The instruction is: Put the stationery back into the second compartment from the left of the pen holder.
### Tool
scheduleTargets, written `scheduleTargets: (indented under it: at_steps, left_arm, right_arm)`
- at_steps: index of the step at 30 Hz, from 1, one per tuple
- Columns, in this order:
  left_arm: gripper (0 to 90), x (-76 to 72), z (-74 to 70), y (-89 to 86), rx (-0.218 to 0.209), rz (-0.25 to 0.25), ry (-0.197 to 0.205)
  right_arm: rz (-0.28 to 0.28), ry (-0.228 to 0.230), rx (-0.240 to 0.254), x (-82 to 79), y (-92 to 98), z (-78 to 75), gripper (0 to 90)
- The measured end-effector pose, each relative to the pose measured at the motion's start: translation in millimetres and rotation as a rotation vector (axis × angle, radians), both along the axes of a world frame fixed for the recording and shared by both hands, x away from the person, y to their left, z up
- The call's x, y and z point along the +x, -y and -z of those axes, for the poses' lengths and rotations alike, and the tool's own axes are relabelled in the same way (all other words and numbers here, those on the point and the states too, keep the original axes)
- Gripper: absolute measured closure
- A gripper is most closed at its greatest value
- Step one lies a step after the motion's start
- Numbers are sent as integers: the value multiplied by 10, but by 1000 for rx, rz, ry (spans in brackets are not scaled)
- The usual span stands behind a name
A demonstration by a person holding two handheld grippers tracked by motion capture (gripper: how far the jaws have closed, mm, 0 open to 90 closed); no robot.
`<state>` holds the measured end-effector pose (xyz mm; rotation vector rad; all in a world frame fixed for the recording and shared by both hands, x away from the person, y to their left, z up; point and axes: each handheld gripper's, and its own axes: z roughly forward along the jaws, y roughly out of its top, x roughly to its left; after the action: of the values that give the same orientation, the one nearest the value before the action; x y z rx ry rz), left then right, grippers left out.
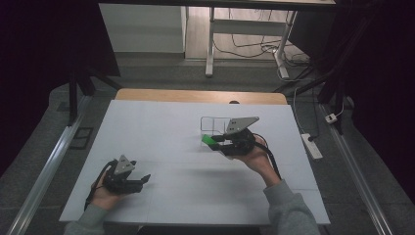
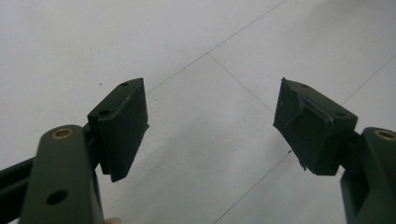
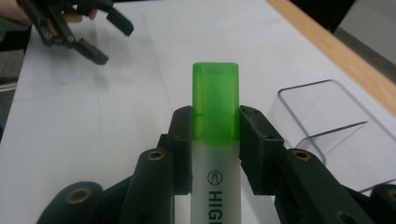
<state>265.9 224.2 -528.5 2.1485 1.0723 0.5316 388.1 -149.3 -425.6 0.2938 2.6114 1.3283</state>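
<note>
From the high view, the right gripper (image 1: 219,142) holds a green-capped highlighter (image 1: 209,140) above the table (image 1: 161,122), just in front of a clear tray (image 1: 211,124) that sits toward the far right part of the white top. The left gripper (image 1: 142,181) rests near the near left corner, holding nothing.

In the left gripper view its jaws stand wide apart over bare table.

In the right gripper view the jaws clamp the highlighter (image 3: 215,116) at the cap joint; the tray (image 3: 327,116) lies just beside, apparently empty. Judging so, pickup looks done, with placing in the tray possibly left.
</note>
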Motion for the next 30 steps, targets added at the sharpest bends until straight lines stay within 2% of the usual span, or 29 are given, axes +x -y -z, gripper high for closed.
scheduleTargets:
  at_steps: [1,6,10,13,16,19,28,30]
  left_arm:
    - [257,0,0,1,1,1,0]
    - [257,2,3,1,2,1,-1]
    - [256,8,3,-3,3,2,-2]
    - [257,10,0,-18,-2,-4,-2]
    - [257,8,-2,-25,-4,-7,0]
    - [257,15,2,-26,-3,-5,-3]
    - [257,11,4,-14,-2,-4,-5]
    - [256,13,10,-10,-3,-3,-7]
  right_arm:
    - [15,8,20,-5,8,-35,665]
    - [29,19,44,-6,22,-75,665]
    - [46,30,98,3,41,-106,665]
    - [58,38,105,2,50,-129,665]
    - [91,41,136,13,75,-175,665]
    - [96,36,175,33,102,-200,665]
    - [124,52,215,74,128,-255,665]
    - [143,61,220,103,147,-282,665]
